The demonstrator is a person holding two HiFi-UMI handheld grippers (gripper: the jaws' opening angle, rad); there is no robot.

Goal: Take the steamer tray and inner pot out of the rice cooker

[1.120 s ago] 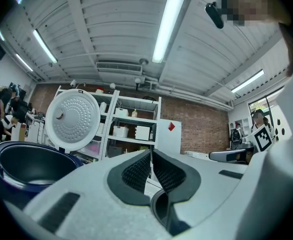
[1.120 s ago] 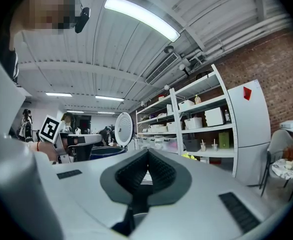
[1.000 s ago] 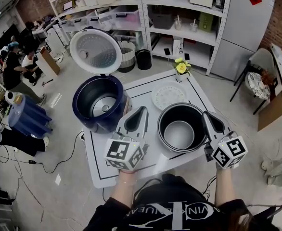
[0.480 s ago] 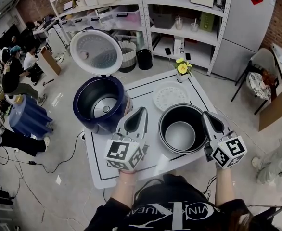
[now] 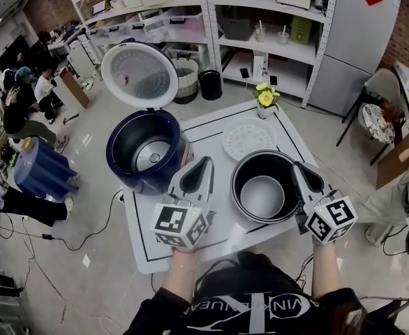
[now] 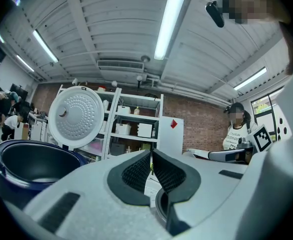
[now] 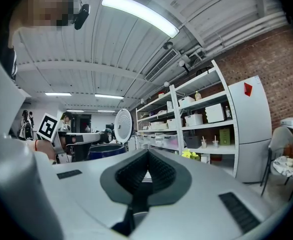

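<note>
The dark blue rice cooker (image 5: 145, 149) stands on the white table's (image 5: 208, 126) left side with its round lid (image 5: 138, 74) raised; its cavity holds no pot. To its right the black inner pot (image 5: 264, 185) rests on the table. Behind the pot lies the white perforated steamer tray (image 5: 248, 139). My left gripper (image 5: 206, 160) hovers between cooker and pot, shut and holding nothing. At the pot's right rim my right gripper (image 5: 299, 166) is also shut and holds nothing. The left gripper view shows the shut left gripper (image 6: 151, 156), the cooker (image 6: 31, 164) and lid (image 6: 76, 116).
A small vase of yellow flowers (image 5: 264, 98) stands at the table's far edge. White shelving (image 5: 260, 19) and a grey cabinet (image 5: 354, 40) rise behind it. People sit at the left (image 5: 16, 103); a blue bin (image 5: 40, 173) and cables lie on the floor.
Both grippers, the cooker, the pot and the tray stay where they were. Only people at the room's edges have shifted.
</note>
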